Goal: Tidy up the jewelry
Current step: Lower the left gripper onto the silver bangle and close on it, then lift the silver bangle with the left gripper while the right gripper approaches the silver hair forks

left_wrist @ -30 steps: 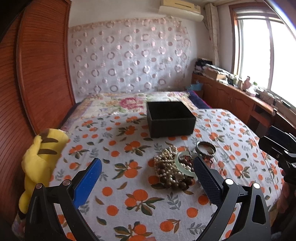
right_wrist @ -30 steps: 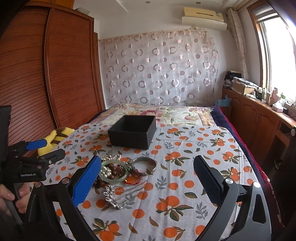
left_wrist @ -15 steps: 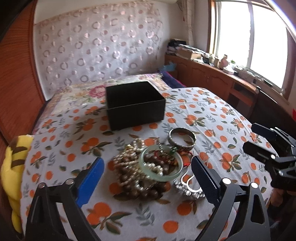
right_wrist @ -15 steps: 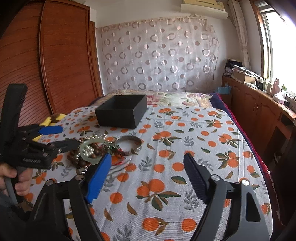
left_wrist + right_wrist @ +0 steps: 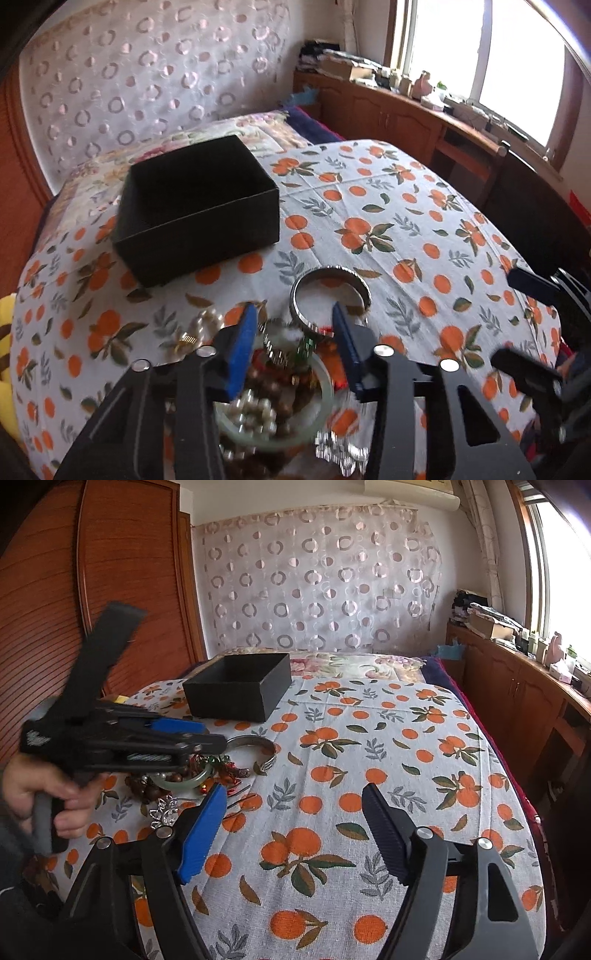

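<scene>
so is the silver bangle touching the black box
Apart. In the left wrist view, patterned cloth shows between the silver bangle and the black box.

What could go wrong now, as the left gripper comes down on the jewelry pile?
The left gripper straddles tangled pieces beside the silver bangle, so closing may snag several at once. Lifting could drag the pearl beads and green bangle along. The black box sits apart, so loose pieces might drop on the way.

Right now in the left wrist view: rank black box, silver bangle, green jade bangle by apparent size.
1. black box, clearly largest.
2. green jade bangle and silver bangle: unsure. The jade one looks wider, but it sits nearer the camera and is partly hidden behind the left gripper.
</scene>
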The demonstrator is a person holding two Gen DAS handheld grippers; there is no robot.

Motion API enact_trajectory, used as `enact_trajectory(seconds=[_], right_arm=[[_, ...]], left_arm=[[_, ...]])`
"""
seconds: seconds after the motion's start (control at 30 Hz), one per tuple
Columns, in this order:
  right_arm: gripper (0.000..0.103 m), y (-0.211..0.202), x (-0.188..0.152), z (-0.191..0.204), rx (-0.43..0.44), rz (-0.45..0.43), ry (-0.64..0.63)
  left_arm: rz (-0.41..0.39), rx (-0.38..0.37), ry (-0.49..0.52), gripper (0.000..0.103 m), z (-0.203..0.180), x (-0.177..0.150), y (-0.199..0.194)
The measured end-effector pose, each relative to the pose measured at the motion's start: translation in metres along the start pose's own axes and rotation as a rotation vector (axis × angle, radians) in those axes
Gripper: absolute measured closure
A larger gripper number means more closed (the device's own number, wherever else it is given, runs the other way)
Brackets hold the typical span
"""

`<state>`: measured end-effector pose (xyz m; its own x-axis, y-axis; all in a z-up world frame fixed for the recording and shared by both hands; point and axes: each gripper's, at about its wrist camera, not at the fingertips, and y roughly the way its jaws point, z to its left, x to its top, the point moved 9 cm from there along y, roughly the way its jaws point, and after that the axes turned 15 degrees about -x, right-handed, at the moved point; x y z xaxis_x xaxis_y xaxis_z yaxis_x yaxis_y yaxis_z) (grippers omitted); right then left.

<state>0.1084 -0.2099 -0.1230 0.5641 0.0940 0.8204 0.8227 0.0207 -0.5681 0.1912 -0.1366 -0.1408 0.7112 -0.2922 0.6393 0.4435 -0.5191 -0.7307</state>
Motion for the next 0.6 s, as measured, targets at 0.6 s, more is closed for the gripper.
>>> enact_trajectory(seconds=[0.6], right_arm=[[0.025,0.001,-0.004,-0.002,0.005,0.01,0.0]], left_arm=[[0.089,-0.038,-0.032,0.098,0.014,0.013,0.036]])
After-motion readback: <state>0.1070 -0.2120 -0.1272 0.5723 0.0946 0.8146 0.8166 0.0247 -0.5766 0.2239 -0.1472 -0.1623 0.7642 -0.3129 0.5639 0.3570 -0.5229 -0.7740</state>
